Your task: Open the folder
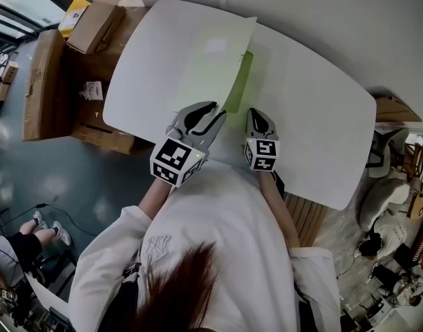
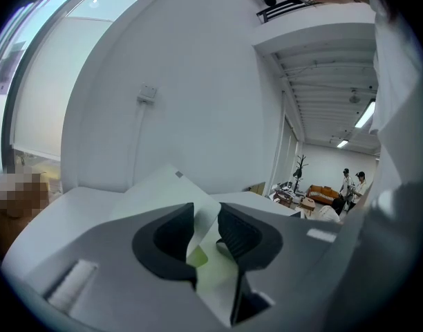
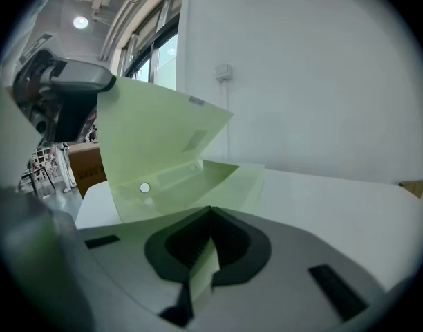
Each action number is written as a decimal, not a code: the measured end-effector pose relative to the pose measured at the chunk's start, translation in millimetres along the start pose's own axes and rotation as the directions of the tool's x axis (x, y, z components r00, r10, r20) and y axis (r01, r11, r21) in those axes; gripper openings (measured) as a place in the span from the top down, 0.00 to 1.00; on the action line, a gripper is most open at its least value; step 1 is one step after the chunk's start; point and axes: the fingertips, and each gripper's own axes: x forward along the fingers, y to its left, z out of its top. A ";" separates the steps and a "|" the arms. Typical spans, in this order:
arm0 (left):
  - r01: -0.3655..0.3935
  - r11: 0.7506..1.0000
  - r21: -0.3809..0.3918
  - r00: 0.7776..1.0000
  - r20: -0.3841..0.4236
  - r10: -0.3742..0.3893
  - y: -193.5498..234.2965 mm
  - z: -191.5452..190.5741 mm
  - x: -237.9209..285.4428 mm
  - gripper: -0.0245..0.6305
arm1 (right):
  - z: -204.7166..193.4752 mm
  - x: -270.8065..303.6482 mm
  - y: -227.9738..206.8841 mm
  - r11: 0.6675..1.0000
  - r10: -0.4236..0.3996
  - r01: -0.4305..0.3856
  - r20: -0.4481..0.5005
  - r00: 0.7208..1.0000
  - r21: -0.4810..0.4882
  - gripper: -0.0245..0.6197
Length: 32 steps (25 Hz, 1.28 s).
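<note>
White table [image 1: 315,116], boxes [image 1: 94,26] stacked past its left edge. The pale green folder [image 1: 215,61] lies on it in front of me, half open, its cover [image 3: 156,130] tilted up off the back leaf [image 3: 232,178] like a raised lid and not yet laid flat. My right gripper [image 3: 210,235] is pressed together on the near edge of the back leaf, pinching it. I take that as an anchor, so the lower half keeps to the table and does not lift or slide along with the cover. My left gripper [image 2: 206,221], on the left in the head view, is up at the cover's near edge with its jaws spread and the sheet running through the gap. The pads do not look to be pressing it, so the cover seems to rest between them rather than be gripped. Inside the cover sits a small round stud [image 3: 144,187], and near the top corner a tiny label [image 3: 196,101]. By my reckoning the job is well along — what remains is to get the cover right over and flat. The risk is that a stiff fold lets it swing back down onto the leaf while nothing grips it.
</note>
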 end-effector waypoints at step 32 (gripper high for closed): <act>-0.062 0.988 -0.145 0.993 0.095 0.076 30.9 32.6 -25.2 0.81 | 1.0 0.3 0.9 1.000 -0.003 0.003 -0.005 1.000 -0.002 0.95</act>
